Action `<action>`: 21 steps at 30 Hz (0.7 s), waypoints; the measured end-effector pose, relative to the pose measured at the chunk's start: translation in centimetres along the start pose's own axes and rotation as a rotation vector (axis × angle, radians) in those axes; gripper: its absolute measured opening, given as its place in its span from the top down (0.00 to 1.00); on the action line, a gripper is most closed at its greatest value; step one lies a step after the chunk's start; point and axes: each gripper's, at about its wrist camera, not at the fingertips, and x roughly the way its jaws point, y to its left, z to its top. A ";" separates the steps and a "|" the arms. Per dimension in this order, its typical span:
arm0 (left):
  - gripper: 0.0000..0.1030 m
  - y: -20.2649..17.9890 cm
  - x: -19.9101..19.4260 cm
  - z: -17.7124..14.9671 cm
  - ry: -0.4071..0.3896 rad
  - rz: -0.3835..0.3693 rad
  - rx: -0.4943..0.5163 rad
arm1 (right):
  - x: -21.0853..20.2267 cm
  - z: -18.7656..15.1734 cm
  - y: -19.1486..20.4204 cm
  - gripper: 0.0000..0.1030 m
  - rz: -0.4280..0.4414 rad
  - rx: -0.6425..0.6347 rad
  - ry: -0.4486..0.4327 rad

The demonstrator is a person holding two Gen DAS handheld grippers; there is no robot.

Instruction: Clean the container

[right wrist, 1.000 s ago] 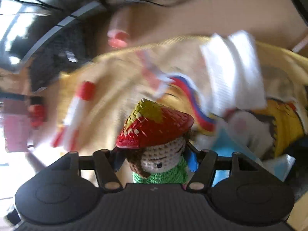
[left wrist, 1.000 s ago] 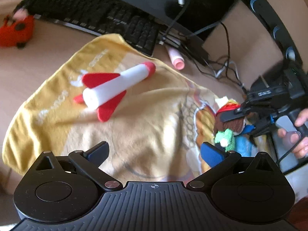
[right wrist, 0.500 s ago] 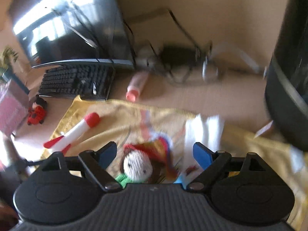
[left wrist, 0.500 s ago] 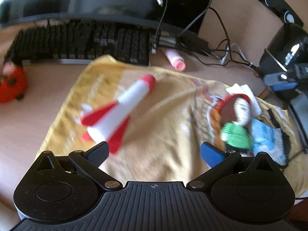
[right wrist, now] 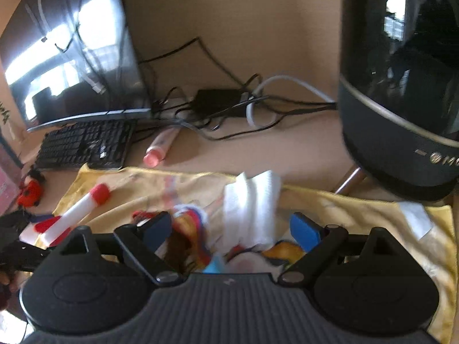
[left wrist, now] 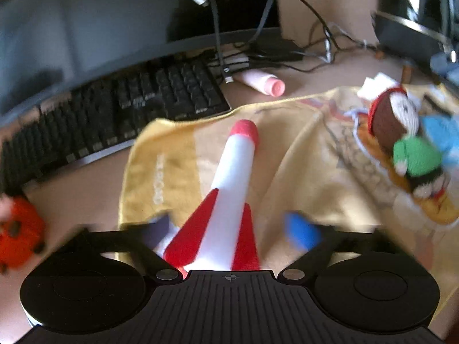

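Left gripper (left wrist: 229,229), jaws wide, straddles the rocket (left wrist: 229,180) at lower centre on the towel (left wrist: 301,157); closing on the flared fins could slip; right gripper (right wrist: 231,230) wide, empty; no container identifiable.

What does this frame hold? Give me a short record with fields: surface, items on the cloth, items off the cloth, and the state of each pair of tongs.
surface: desk with a yellow cloth spread on it
on the cloth: toy rocket, crocheted doll, folded white tissue
off the cloth: black keyboard, pink tube, red toy, black appliance
left tongs: open, straddling the rocket's tail, not closed on it
right tongs: open, empty, above the doll and tissue
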 end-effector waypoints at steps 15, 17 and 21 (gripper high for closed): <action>0.50 -1.5 -3.6 1.7 -0.096 -0.125 -0.246 | 11.8 2.6 0.8 0.90 -0.067 -0.228 0.240; 0.38 -1.9 -3.6 1.0 -0.092 -0.107 -0.249 | 10.9 2.6 1.2 0.92 -0.058 -0.260 0.218; 0.18 -2.7 -5.3 -0.1 -0.110 -0.035 -0.215 | 6.1 4.2 3.2 0.92 0.078 -0.275 0.122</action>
